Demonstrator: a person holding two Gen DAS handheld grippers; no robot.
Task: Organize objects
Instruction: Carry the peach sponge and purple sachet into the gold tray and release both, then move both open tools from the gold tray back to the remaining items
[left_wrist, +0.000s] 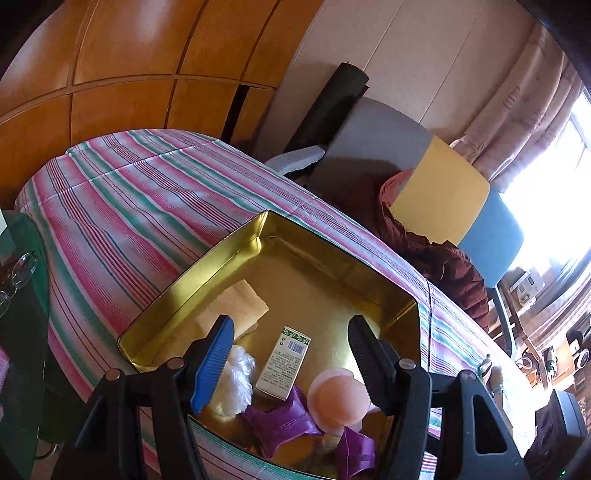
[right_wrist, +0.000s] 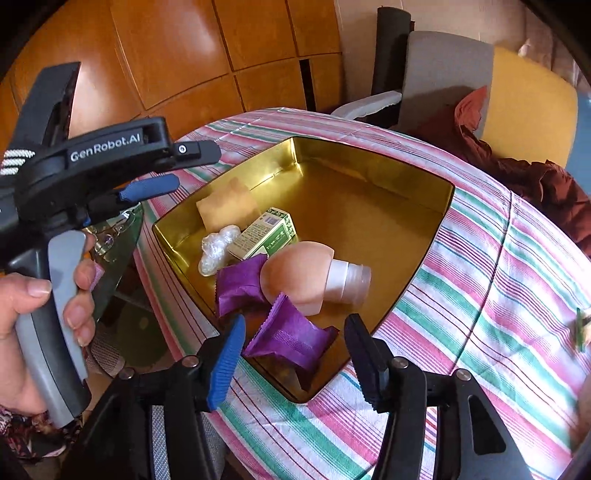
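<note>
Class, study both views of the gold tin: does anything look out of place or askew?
Mostly tidy. Inside the gold tin, the peach-capped bottle lies on its side, not upright. One small green item sits alone on the striped cloth, outside the tin.

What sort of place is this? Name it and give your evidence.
Most likely a room in a home: a table under a striped tablecloth, wooden cabinet doors behind it, and a curtain beside a sunlit window.

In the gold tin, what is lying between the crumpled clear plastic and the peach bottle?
In the right wrist view, a purple packet lies between the crumpled plastic and the peach bottle inside the gold tin; behind it sits the green box.
</note>
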